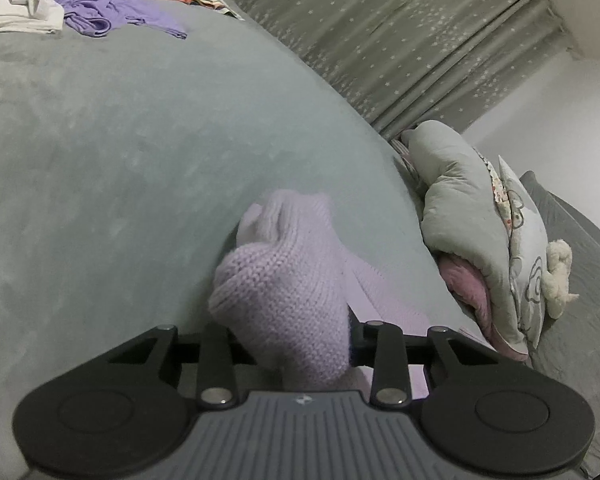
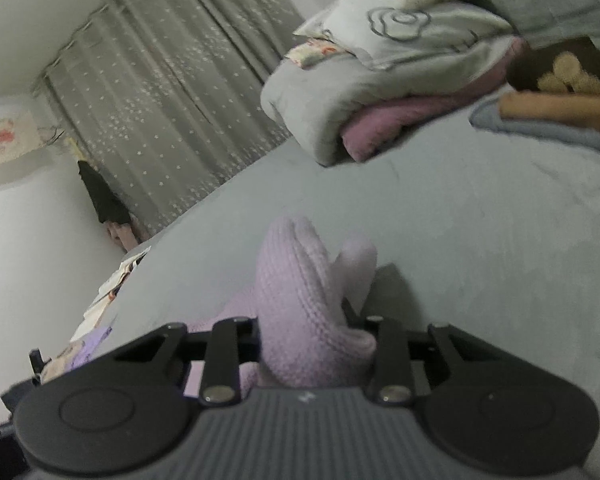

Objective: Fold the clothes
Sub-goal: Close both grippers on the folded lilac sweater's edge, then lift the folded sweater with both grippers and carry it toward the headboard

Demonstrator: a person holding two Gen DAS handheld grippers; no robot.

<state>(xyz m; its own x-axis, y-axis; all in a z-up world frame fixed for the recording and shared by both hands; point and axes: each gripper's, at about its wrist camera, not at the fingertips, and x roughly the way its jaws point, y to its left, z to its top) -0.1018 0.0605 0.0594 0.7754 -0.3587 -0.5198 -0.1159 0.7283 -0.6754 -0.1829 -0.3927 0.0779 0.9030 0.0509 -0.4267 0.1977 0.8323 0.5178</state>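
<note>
A lilac knitted sweater (image 1: 284,280) lies on the grey bed cover (image 1: 140,160). A bunched fold of it is pinched up in my left gripper (image 1: 296,332), which is shut on the knit; the cloth hides the fingertips. In the right wrist view another bunch of the same sweater (image 2: 300,300) stands up between the jaws of my right gripper (image 2: 312,340), which is shut on it too. More of the lilac fabric trails below and to the side of each grip, over the bed cover (image 2: 480,240).
A heap of loose clothes (image 1: 80,4), purple, white and beige, lies at the bed's far end. A folded grey quilt (image 1: 460,208) with a plush toy (image 1: 558,276) sits by the star-patterned curtain (image 1: 420,40). A person's forearm (image 2: 560,112) rests beside the quilt (image 2: 360,80).
</note>
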